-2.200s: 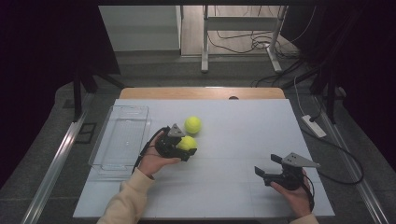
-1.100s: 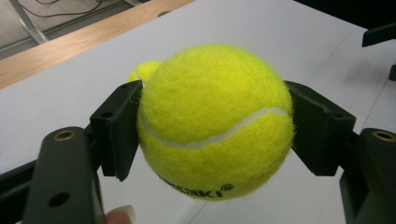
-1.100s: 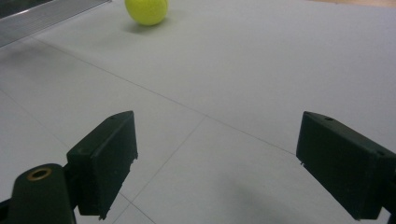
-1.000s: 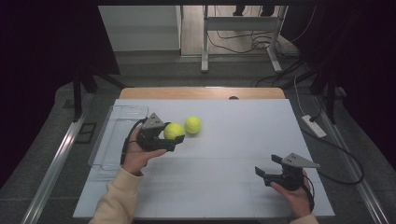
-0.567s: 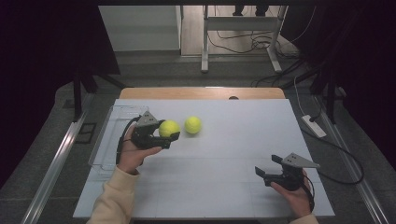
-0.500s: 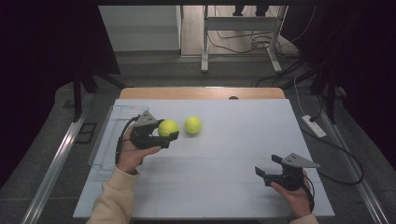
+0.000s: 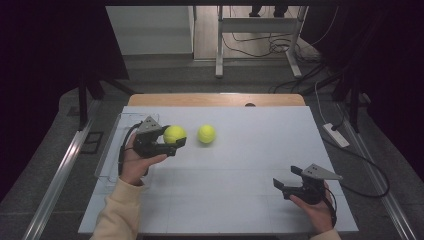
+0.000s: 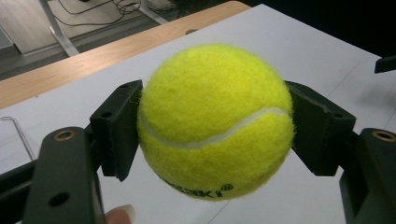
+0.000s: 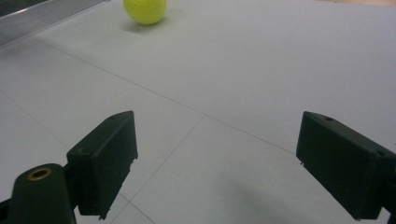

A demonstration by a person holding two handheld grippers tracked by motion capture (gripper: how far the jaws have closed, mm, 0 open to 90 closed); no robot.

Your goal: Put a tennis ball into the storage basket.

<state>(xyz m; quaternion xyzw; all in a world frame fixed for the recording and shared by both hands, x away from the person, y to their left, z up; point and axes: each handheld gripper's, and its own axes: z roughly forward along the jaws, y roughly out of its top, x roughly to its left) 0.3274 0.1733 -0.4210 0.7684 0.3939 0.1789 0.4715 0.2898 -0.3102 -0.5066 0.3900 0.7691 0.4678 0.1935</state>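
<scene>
Tools number two: the right tool (image 7: pixel 285 184), nearest, hovers low over the white worktop (image 7: pixel 250 165) with jaws spread wide, empty. Farther left, the left tool (image 7: pixel 172 144) clamps one tennis ball (image 8: pixel 215 121). A second tennis ball (image 7: pixel 206 133) lies just beside it; a clear tray (image 7: pixel 111 150) lies beneath the left hand.

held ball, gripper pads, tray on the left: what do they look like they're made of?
Held ball: fuzzy yellow felt with a white seam, like a tennis ball. Pads: matte black, likely hard plastic. Tray: clear, glossy, probably plastic; table shows through.
</scene>
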